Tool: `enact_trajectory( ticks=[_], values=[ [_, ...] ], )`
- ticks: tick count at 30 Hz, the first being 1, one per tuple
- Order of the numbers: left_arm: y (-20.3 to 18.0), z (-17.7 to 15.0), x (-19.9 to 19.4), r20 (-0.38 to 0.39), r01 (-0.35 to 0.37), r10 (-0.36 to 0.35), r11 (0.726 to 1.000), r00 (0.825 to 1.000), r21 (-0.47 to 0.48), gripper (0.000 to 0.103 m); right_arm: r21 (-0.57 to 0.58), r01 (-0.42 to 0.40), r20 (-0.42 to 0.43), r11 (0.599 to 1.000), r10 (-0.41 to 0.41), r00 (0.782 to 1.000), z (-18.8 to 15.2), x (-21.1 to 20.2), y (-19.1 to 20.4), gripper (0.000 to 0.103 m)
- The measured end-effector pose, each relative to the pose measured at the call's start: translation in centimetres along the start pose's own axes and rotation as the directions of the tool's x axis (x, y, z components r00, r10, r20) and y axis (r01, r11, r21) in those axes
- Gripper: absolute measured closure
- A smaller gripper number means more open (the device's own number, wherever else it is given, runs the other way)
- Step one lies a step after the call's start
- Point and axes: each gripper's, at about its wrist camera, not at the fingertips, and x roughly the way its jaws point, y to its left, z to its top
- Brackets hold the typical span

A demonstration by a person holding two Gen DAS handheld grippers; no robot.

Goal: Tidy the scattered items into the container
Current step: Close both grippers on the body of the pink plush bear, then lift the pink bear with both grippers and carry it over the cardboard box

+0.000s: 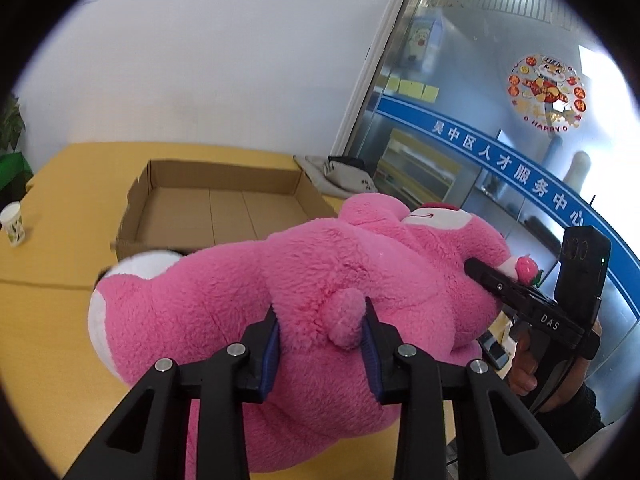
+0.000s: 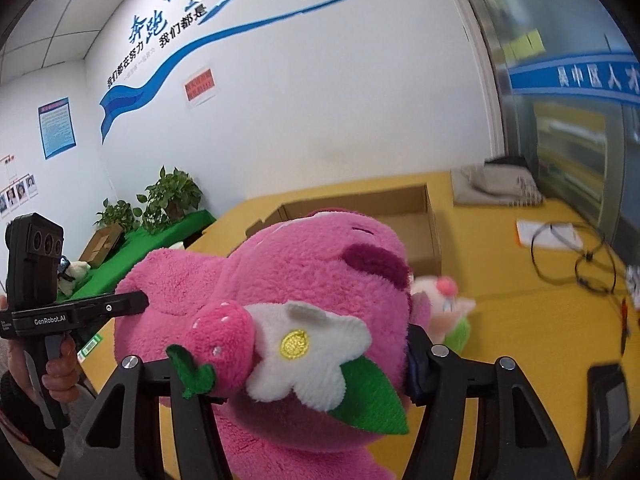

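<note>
A big pink plush bear (image 1: 320, 280) hangs above the yellow table between both grippers. My left gripper (image 1: 322, 332) is shut on its rump, around the small tail. My right gripper (image 2: 288, 364) is shut on the bear's head (image 2: 304, 272), behind a plush strawberry and white flower; its left finger is hidden. The right gripper also shows in the left wrist view (image 1: 504, 284) at the bear's head. An open, shallow cardboard box (image 1: 224, 204) lies beyond the bear; it also shows in the right wrist view (image 2: 404, 216). A small pink and green plush toy (image 2: 448, 308) lies right of the bear.
A paper cup (image 1: 13, 224) stands at the table's left edge. A folded grey cloth (image 2: 496, 186) lies by the glass wall. A cable and paper (image 2: 568, 248) lie at the right. A dark device (image 2: 608, 396) sits near the front right. Plants (image 2: 172, 196) stand on a green table.
</note>
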Motion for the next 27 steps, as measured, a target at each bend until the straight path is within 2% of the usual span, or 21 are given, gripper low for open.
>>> enact_trajectory(
  ticks=[6, 11, 15, 19, 27],
  values=[
    [1.8, 4.6, 0.6, 0.056, 0.027, -0.028, 1.0, 0.998, 0.012, 0.07, -0.031, 0.006, 0.071, 0.999, -0.004, 0.997, 5.5, 1.9, 0.6, 0.037],
    [3.3, 8.7, 2.1, 0.071, 0.025, -0.026, 1.0, 0.997, 0.015, 0.07, -0.048, 0.013, 0.095, 0.999, -0.009, 0.995, 9.0, 4.2, 0.8, 0.037],
    [4.6, 12.5, 3.3, 0.119, 0.037, -0.041, 0.999, 0.992, 0.036, 0.07, -0.035, 0.009, 0.116, 0.999, -0.005, 0.993, 11.9, 6.3, 0.0, 0.037],
    [6.7, 16.4, 5.7, 0.137, 0.052, -0.057, 0.998, 0.989, 0.041, 0.07, -0.026, 0.008, 0.136, 1.0, -0.005, 0.991, 15.4, 8.8, -1.0, 0.037],
    [9.7, 23.6, 11.2, 0.146, 0.007, -0.016, 0.998, 0.989, 0.061, 0.07, 0.01, -0.003, 0.135, 1.0, 0.002, 0.991, 22.0, 16.1, -4.0, 0.037]
  ],
)
